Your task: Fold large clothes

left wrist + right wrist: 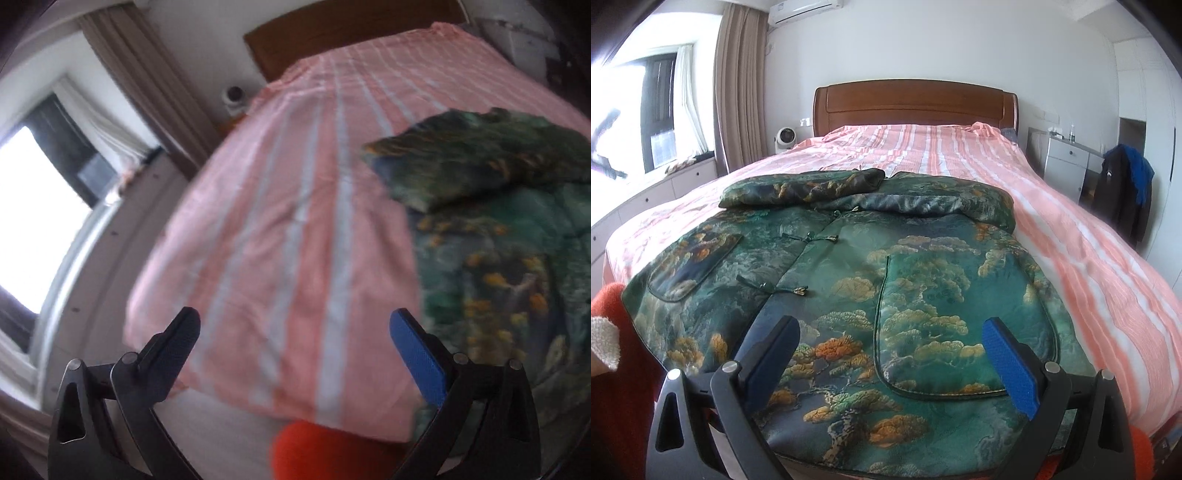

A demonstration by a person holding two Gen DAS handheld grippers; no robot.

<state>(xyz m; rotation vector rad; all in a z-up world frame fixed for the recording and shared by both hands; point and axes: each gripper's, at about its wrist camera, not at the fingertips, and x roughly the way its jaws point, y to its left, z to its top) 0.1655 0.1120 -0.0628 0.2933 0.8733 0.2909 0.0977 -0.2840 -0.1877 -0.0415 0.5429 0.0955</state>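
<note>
A large green jacket (871, 273) with a gold and orange tree pattern lies front up on the pink striped bed (979, 155). Both sleeves are folded across its upper part, near the collar. My right gripper (890, 332) is open and empty, just above the jacket's near hem. In the left wrist view the jacket (498, 229) is at the right. My left gripper (295, 325) is open and empty above the bedspread (295, 203), left of the jacket. That view is blurred.
A wooden headboard (916, 103) stands at the far end. A window (661, 110) and low white cabinets (665, 192) run along the left side. A grey nightstand (1063, 162) and hanging dark clothes (1123, 188) are at the right. A small white fan (785, 138) sits by the headboard.
</note>
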